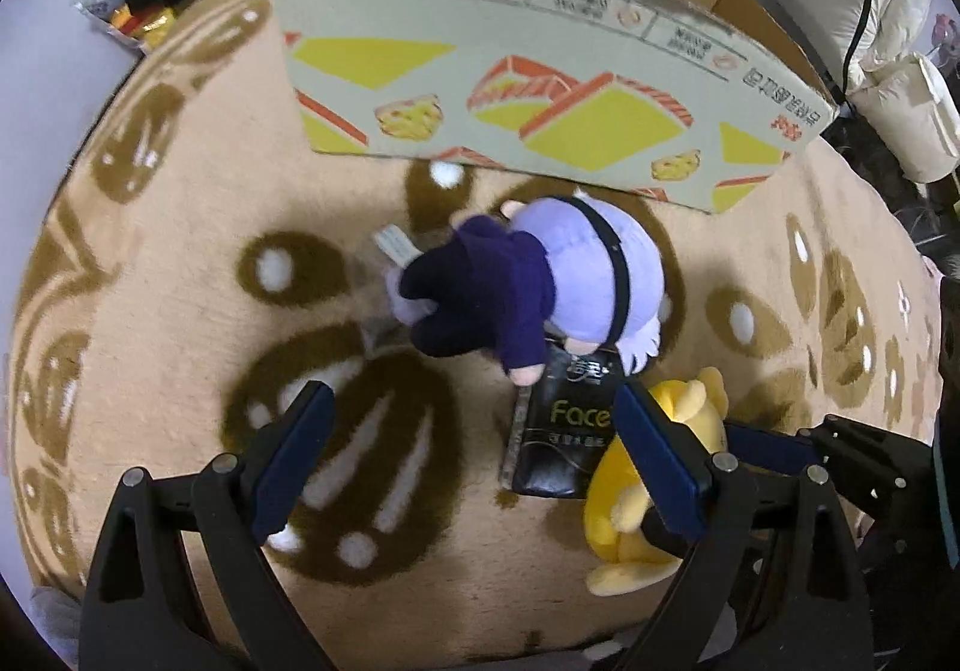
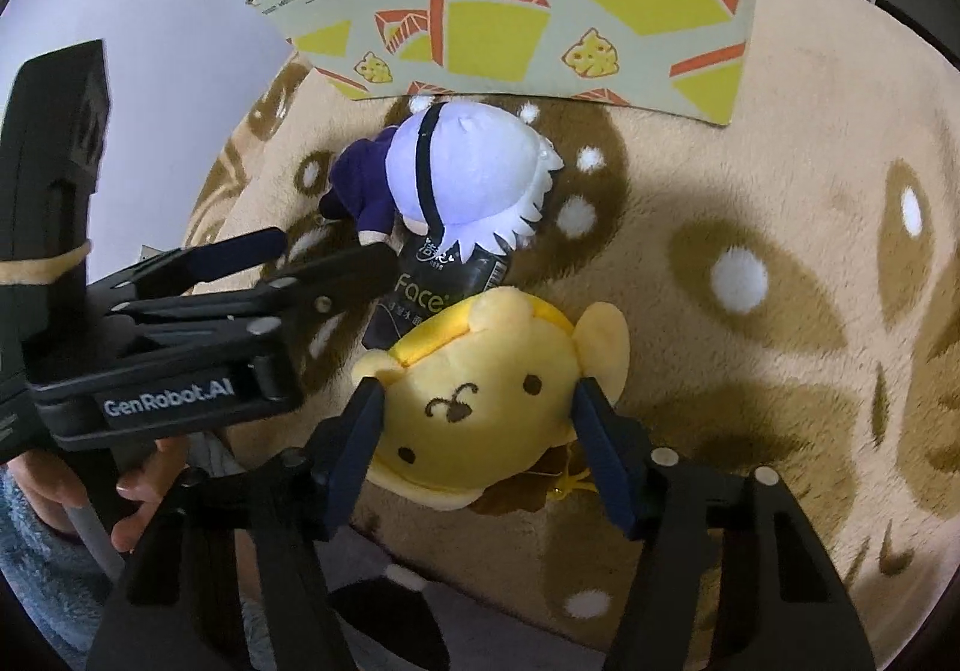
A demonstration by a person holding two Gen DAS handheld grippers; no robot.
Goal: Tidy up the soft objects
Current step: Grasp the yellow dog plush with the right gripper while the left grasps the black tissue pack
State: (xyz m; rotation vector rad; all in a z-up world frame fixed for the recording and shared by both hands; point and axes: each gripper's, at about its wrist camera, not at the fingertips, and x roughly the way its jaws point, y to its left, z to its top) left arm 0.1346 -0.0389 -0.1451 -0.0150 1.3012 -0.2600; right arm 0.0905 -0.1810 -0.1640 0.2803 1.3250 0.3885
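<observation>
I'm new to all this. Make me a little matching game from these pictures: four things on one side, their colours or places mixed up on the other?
Things:
1. yellow plush
2. doll
3. tissue pack
4. cardboard box

Descriptions:
A. black, partly under the doll
B. between the right gripper's fingers
C. purple clothes, pale hair
D. standing on the rug beyond the toys

Pairs: 1-B, 2-C, 3-A, 4-D

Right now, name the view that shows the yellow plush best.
The right wrist view: the yellow plush sits centred with its face showing, between the right gripper's fingers. The left wrist view shows the plush only partly, from behind, cut off by the left gripper's finger.
</observation>
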